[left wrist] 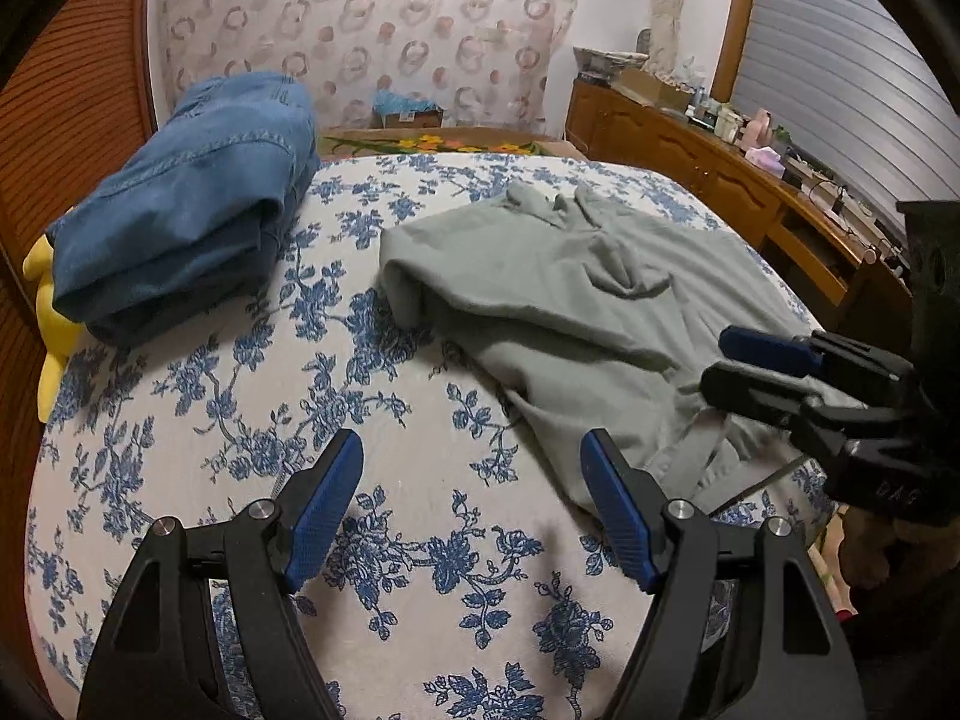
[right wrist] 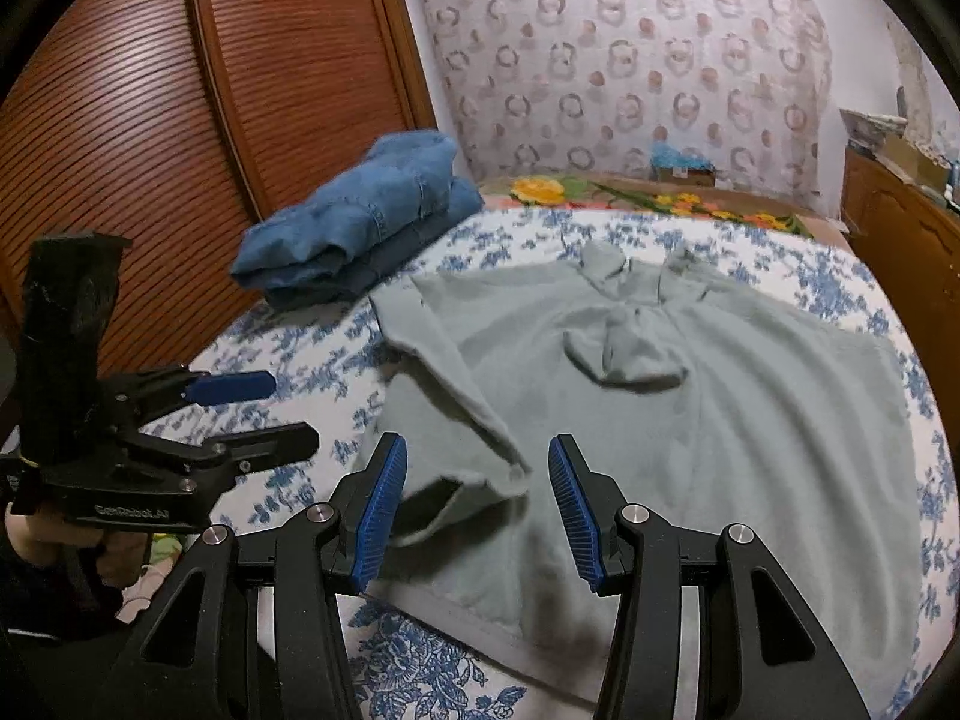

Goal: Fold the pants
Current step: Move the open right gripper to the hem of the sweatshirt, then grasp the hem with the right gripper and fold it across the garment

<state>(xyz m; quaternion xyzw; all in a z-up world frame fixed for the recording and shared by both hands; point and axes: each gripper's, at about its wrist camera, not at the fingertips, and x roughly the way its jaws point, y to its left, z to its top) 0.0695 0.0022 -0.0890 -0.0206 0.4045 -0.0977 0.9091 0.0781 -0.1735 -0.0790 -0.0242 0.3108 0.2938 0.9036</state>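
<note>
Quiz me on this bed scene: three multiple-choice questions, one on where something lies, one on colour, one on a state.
1. Where does the folded denim lie?
A. by the wooden doors
B. on the green pants
C. on the floor

2. What colour are the gripper pads?
A. red
B. blue
C. white

3. How is the right gripper?
A. shut on cloth
B. open, holding nothing
C. out of view

Key: A, it sits at the bed edge next to the doors; B, all pads are blue; B, its fingers stand apart over the green pants.
</note>
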